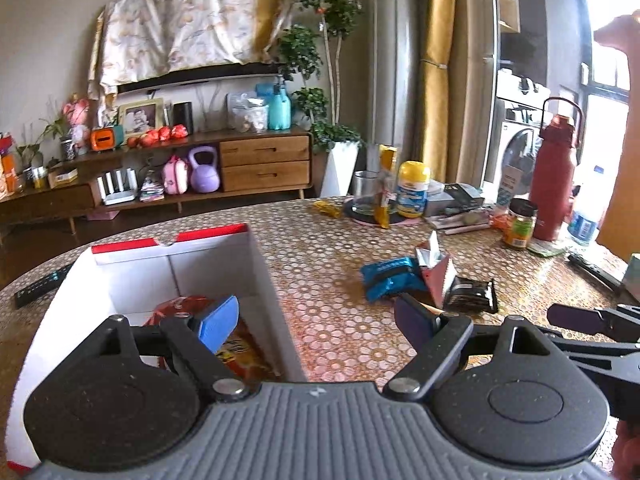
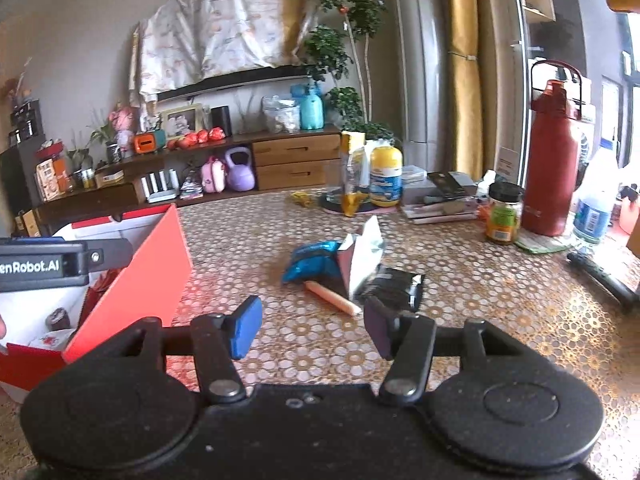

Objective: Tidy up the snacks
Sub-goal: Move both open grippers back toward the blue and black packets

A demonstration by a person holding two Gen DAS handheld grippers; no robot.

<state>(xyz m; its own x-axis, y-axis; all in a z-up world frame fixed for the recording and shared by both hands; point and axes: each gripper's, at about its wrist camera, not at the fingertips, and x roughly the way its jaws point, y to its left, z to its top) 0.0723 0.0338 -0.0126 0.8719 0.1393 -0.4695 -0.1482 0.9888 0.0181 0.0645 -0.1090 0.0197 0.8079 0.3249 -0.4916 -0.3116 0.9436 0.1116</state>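
Your left gripper [image 1: 316, 320] hangs with its jaws wide and nothing between them, one pad over the open red-and-white box [image 1: 256, 264], the other over bare table [image 1: 328, 240]. Your right gripper [image 2: 312, 328] is also open and empty, pointing at the small heap of snacks left on the table: a blue packet [image 2: 310, 264], a silver-and-pink pouch [image 2: 362, 256] standing tilted, a black packet [image 2: 396, 284] and a thin pinkish stick [image 2: 332, 298]. An orange bag [image 1: 240, 344] already lies inside the box.

The heap is your main risk. The pieces touch and overlap, so closing on one will likely drag or tip another; the pouch looks ready to fall over. The stick is narrow and lies flat, so your pads may slide off or pinch the table covering instead. It sits just ahead of your right pad, where a careless push would roll it away. Your two grippers are also close together near the box wall, so a sweep to the left could knock the box or clip the other tool.

You cannot see how much of the blue packet lies under the pouch. The box's contents are mostly hidden behind the left gripper and its own wall; two small round items in its corner are too unclear to name. Print on every wrapper is unreadable.
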